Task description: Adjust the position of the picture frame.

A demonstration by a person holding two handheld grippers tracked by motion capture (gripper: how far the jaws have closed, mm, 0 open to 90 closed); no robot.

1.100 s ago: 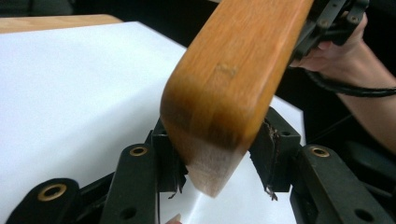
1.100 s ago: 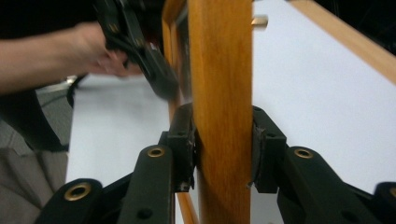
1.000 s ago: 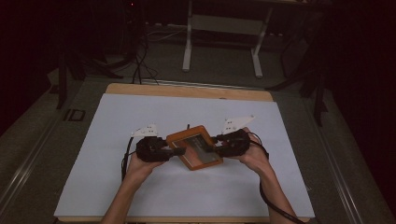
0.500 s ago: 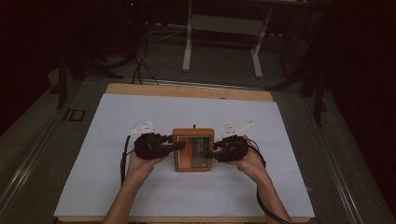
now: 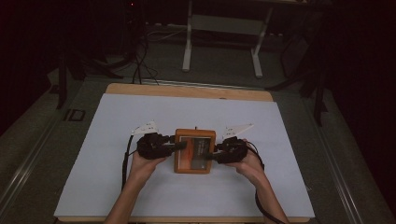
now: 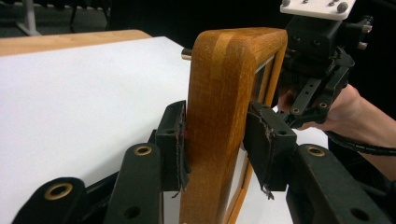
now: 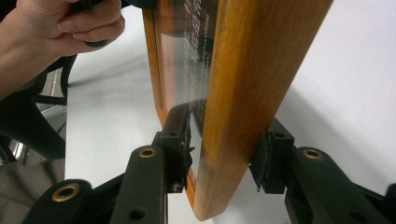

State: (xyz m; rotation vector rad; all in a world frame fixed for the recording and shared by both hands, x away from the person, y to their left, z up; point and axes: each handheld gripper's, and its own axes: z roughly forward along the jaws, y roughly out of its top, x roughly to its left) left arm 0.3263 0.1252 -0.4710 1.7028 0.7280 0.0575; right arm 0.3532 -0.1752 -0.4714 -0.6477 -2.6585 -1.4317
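A wooden picture frame (image 5: pixel 194 150) with a glass front is held above the white table cover (image 5: pixel 187 116), near its front middle. My left gripper (image 5: pixel 180 145) is shut on the frame's left side; in the left gripper view its pads clamp the wooden frame (image 6: pixel 219 116) edge from both faces. My right gripper (image 5: pixel 211 156) is shut on the right side, and in the right gripper view its pads squeeze the frame (image 7: pixel 243 93) beside the glass. The other hand (image 7: pixel 56 32) shows at the upper left there.
The wooden table edge (image 5: pixel 187 91) runs along the far side. Beyond it stand a white desk frame (image 5: pixel 222 42) and cables on a dark floor. White cover extends to both sides of the frame.
The frame has been turned from a slanted position to square with the table, and both grippers moved with it, staying shut on its sides.
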